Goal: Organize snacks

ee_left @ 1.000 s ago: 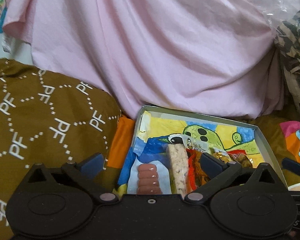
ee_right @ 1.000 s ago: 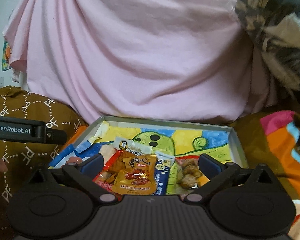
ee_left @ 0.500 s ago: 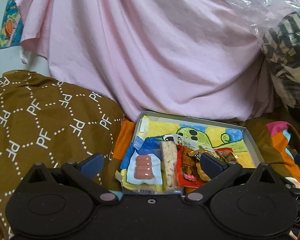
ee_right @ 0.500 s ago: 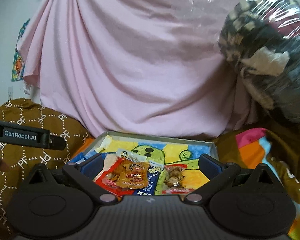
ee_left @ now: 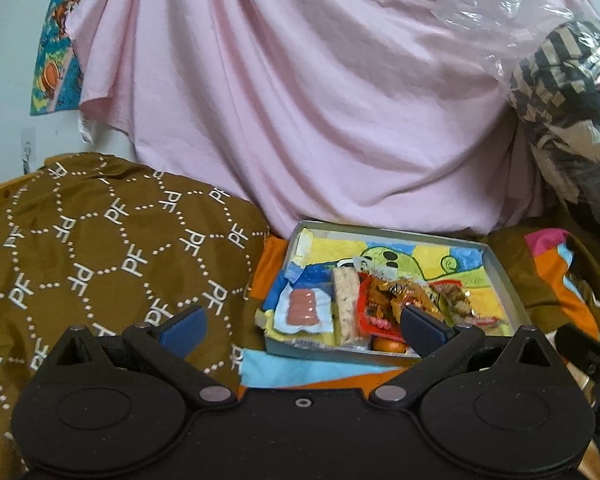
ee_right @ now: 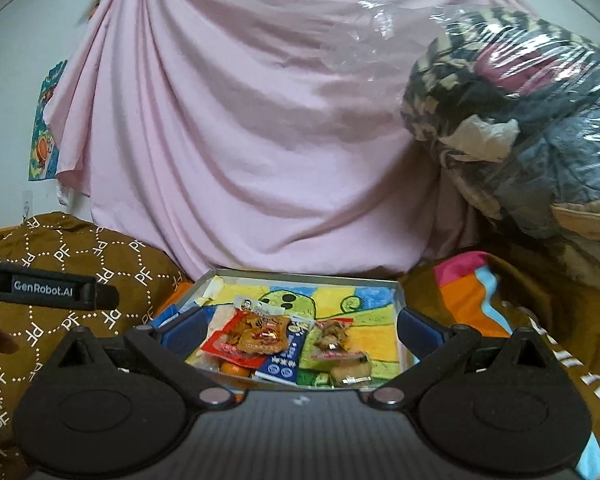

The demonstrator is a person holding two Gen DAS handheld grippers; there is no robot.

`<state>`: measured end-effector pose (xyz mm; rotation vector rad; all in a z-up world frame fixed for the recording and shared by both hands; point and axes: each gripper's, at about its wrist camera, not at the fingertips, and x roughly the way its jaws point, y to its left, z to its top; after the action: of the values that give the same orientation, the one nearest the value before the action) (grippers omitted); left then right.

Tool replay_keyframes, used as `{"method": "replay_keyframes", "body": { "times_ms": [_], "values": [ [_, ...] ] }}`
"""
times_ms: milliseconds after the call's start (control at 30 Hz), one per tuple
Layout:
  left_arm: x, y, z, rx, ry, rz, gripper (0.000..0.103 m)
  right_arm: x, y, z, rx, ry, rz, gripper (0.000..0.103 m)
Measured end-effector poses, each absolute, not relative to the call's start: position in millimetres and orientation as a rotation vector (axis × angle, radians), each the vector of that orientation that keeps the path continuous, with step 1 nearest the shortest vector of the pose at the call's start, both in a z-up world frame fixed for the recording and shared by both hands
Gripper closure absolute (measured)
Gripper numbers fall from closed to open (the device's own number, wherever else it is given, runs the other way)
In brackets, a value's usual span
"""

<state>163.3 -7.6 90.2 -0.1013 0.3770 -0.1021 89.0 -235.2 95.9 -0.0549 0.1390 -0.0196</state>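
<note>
Both tools are hanging level and pointing forward at a shallow tray point(ee_left: 504, 276) that is lying on patterned bedding, in front of a draped pink sheet point(ee_left: 320, 100). The left tool point(ee_left: 302, 324) is released, its fingers spread wide with nothing between them; its right finger is overlapping the tray's near edge in the left wrist view. The right tool point(ee_right: 300, 330) is likewise released and empty, its blue pads point(ee_right: 186, 326) framing the tray from either side.

The snacks are sitting together in the near half of the tray: a sausage packet point(ee_left: 302, 307) at the left, a pale rice bar point(ee_left: 346, 300) just beside it, then a red packet point(ee_right: 224, 344), a brown packet point(ee_right: 264, 334) lying on top, and a blue packet point(ee_right: 286, 360). A brown pillow point(ee_left: 100, 248) is lying left of the tray. A plastic-wrapped bundle point(ee_right: 520, 120) is sitting at the right.
</note>
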Motion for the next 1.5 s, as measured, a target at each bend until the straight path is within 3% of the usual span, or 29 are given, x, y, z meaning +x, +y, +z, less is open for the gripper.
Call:
{"method": "replay_keyframes", "body": {
  "times_ms": [633,1500],
  "values": [
    [81,16,64,-0.053,0.372,-0.071,0.001,23,-236,81,0.003,0.175,-0.053,0.0],
    [43,34,17,-0.016,0.442,-0.048,0.001,-1,-210,41,-0.062,0.243,-0.007,0.0]
  ]
}}
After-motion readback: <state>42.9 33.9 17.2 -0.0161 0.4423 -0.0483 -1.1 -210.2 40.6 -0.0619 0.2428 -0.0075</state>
